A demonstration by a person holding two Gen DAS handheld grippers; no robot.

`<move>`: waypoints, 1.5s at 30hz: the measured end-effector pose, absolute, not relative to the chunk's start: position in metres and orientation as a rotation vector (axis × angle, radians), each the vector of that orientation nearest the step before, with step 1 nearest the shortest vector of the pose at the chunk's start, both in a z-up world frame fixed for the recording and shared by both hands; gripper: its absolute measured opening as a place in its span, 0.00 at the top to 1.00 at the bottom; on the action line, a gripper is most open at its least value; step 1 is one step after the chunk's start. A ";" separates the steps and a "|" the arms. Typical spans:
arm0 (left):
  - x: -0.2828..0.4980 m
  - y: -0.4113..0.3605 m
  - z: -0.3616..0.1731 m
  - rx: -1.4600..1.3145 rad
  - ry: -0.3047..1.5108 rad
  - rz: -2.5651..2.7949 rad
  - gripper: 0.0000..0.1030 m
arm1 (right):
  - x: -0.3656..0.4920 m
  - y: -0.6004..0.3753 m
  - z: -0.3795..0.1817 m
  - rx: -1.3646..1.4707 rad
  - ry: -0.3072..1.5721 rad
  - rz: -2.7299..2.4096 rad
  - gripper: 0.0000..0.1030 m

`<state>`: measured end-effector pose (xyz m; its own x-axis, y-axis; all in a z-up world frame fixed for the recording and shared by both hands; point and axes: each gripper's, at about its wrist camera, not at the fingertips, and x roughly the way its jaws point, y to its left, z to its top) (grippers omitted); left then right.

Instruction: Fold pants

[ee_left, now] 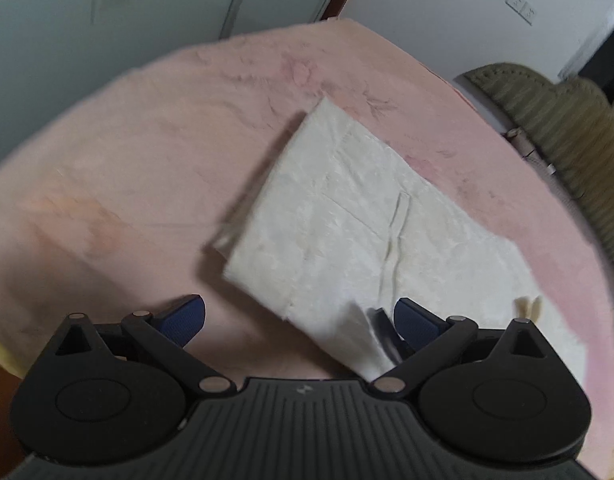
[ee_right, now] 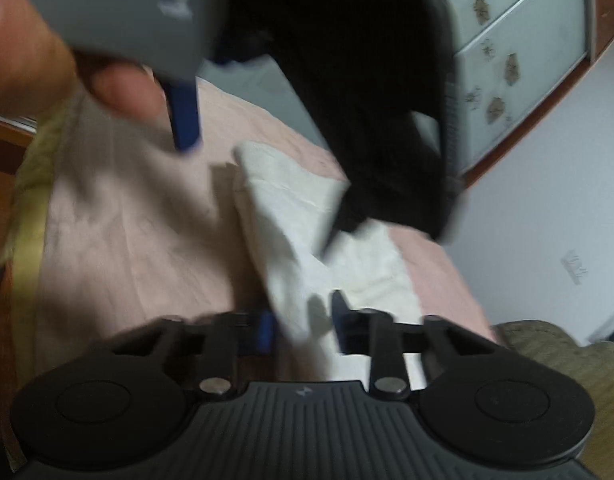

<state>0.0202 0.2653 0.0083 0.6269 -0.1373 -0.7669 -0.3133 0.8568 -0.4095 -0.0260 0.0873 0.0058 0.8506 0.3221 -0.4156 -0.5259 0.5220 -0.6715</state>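
Two tools seen: left tool (ee_left: 299, 320) spread wide; right tool (ee_right: 303, 326) clamped on pants (ee_left: 347, 208) hem, 6 o'clock. Cloth judged light, limp; corners best gripped.

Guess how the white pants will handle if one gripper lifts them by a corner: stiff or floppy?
Probably floppy: the pants are thin, wrinkled cloth lying flat in folded layers, so a corner lift would likely let them sag and unfold. They look light. On the fuzzy pink blanket, a push would likely bunch them rather than slide them.
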 end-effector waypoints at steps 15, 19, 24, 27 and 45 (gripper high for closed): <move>0.077 0.262 -0.002 -0.651 0.847 0.126 0.84 | -0.006 0.006 0.083 -0.354 0.433 0.881 0.88; 0.067 0.247 0.004 -0.545 0.778 0.151 0.84 | 0.026 -0.036 0.102 -0.139 0.441 0.774 0.87; 0.054 0.227 0.010 -0.435 0.709 0.170 0.84 | 0.088 -0.026 0.040 -0.211 0.689 0.578 0.87; 0.045 0.210 0.028 -0.344 0.690 0.184 0.84 | 0.085 -0.021 0.037 -0.248 0.655 0.580 0.87; 0.013 -0.017 0.114 -0.097 0.450 -0.160 0.80 | 0.034 -0.137 0.118 0.037 0.350 0.488 0.86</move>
